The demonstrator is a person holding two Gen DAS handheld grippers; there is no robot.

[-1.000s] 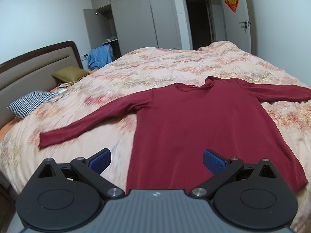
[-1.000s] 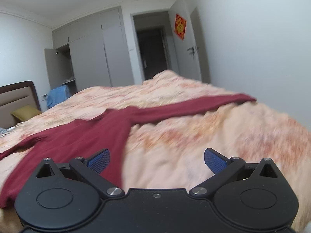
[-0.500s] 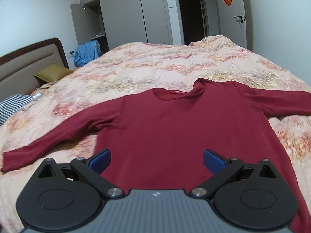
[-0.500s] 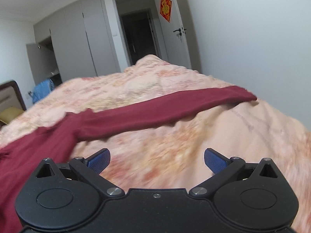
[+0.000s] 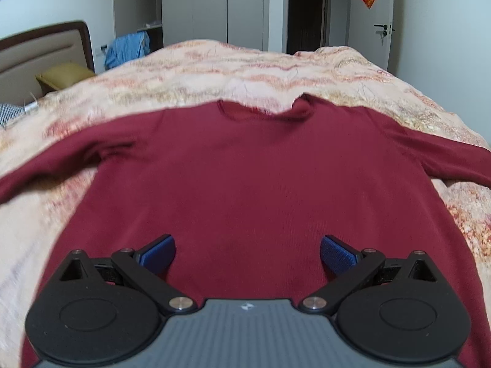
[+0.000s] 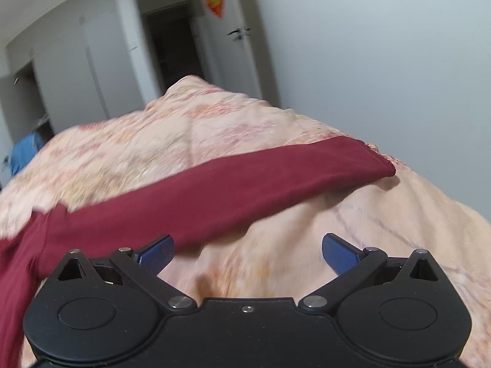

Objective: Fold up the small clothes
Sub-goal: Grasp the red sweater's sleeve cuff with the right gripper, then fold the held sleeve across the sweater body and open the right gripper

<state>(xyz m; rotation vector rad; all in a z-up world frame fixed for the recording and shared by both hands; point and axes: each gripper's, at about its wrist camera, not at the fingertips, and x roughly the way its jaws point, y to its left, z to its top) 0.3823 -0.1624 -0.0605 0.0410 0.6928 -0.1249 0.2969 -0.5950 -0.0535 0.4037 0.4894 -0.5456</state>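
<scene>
A dark red long-sleeved top (image 5: 245,171) lies flat and face up on the bed, neck towards the far side and both sleeves spread out. My left gripper (image 5: 247,253) hovers open over the lower middle of its body, blue pads wide apart and nothing between them. In the right wrist view the top's right sleeve (image 6: 214,190) runs across the quilt up to its cuff (image 6: 383,165). My right gripper (image 6: 247,253) is open just in front of that sleeve, over bare quilt, holding nothing.
A peach floral quilt (image 5: 276,70) covers the whole bed. The headboard (image 5: 40,46), an olive pillow (image 5: 61,76) and a blue garment (image 5: 129,49) are at the far left. Wardrobes and a dark doorway (image 5: 307,9) stand behind; a white wall (image 6: 383,46) borders the bed's right side.
Both grippers have come forward and lower. The left one slid right from the top's left edge to over its body; the right one swung right along the sleeve towards the cuff. Both stayed open.
</scene>
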